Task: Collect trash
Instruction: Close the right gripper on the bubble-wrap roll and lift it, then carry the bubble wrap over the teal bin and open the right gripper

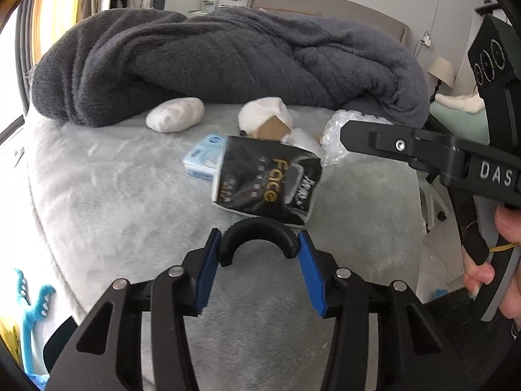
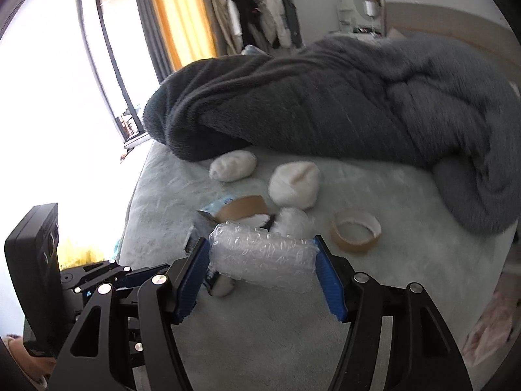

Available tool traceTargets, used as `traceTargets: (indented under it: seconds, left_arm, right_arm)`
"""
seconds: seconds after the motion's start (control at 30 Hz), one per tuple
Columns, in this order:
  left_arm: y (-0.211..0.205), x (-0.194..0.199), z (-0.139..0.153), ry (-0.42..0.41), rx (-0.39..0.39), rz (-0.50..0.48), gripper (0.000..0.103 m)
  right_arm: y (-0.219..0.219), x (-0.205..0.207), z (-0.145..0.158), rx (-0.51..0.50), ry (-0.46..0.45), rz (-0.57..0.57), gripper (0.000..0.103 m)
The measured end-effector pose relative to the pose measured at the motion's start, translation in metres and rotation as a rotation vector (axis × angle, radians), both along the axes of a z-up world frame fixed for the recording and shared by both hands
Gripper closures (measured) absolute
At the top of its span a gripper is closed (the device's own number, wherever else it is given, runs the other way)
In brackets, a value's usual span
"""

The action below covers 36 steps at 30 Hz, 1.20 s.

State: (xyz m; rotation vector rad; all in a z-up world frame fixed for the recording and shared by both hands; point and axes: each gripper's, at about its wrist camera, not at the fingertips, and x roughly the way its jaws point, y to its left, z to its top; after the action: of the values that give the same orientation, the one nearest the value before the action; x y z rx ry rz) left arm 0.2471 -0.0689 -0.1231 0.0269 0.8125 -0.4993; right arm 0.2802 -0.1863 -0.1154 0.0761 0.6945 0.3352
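Black foam, a curved half-ring piece (image 1: 259, 239), sits pinched between the blue pads of the left tool (image 1: 257, 260) in the left wrist view, its ends pressed against both fingers. Just beyond it a black wrapper (image 1: 265, 181) with gold lettering lies on the pale grey bed (image 1: 114, 202), overlapping a light blue packet (image 1: 203, 158). Farther back are two white wads (image 1: 175, 114), one of them against a brown cardboard scrap (image 1: 273, 127), and behind them a heaped dark grey blanket (image 1: 208, 62). From the right edge the right tool (image 1: 351, 137) reaches in, held by a hand (image 1: 488, 260), with crinkled bubble wrap (image 1: 335, 137) at its tip.

Seen from the right wrist, the right tool (image 2: 262, 260) grips a roll of bubble wrap (image 2: 263, 255) across its width, both blue pads pressing its ends, and the roll appears lifted clear of the bed (image 2: 407, 277), though blur makes that hard to judge. Below and behind it lie the cardboard scrap (image 2: 242, 208), the blue packet (image 2: 216, 205) and white wads (image 2: 294, 184). A brown tape ring (image 2: 355, 229) rests on the bed to the right, apart from the rest. The left tool (image 2: 107, 277) shows at lower left; its fingers cannot be made out here.
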Motion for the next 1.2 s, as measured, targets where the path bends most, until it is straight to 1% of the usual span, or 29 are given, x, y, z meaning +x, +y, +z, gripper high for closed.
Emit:
traceTargets:
  seconds: [0.13,0.3,0.37,0.6,0.67,0.77,0.9,0.97,1.07,1.2]
  left_arm:
    - [0.017,-0.002,0.007,-0.012,-0.028,0.034,0.053]
    - [0.041,-0.005,0.014,-0.021,-0.049,0.097,0.053]
    - [0.051,-0.005,0.015,-0.015,-0.039,0.130,0.053]
    - [0.095,-0.010,0.010,0.013,0.018,0.246,0.053]
    - [0.108,-0.012,0.009,0.013,0.041,0.280,0.053]
    - [0.128,-0.014,0.006,0.027,0.035,0.319,0.054]
    - [0.148,-0.017,-0.002,0.058,0.060,0.359,0.054]
    - [0.160,-0.018,-0.009,0.082,0.066,0.384,0.054]
    - [0.174,-0.021,-0.021,0.123,0.095,0.424,0.055]
    - [0.201,-0.024,-0.039,0.200,0.080,0.481,0.055]
  right_arm:
    - [0.023,-0.001,0.006,-0.029,-0.012,0.062,0.038]
    - [0.052,0.002,0.013,-0.034,-0.009,0.150,0.038]
    - [0.064,0.005,0.016,-0.052,-0.016,0.176,0.038]
    - [0.101,0.026,0.017,-0.058,-0.002,0.241,0.038]
    - [0.117,0.030,0.019,-0.087,-0.013,0.270,0.038]
    - [0.140,0.037,0.018,-0.109,-0.013,0.315,0.038]
    - [0.167,0.037,0.013,-0.101,0.012,0.374,0.038]
    - [0.178,0.035,0.012,-0.098,0.021,0.395,0.038]
    - [0.198,0.032,0.009,-0.102,0.027,0.423,0.038]
    - [0.221,0.027,0.003,-0.108,0.044,0.453,0.038]
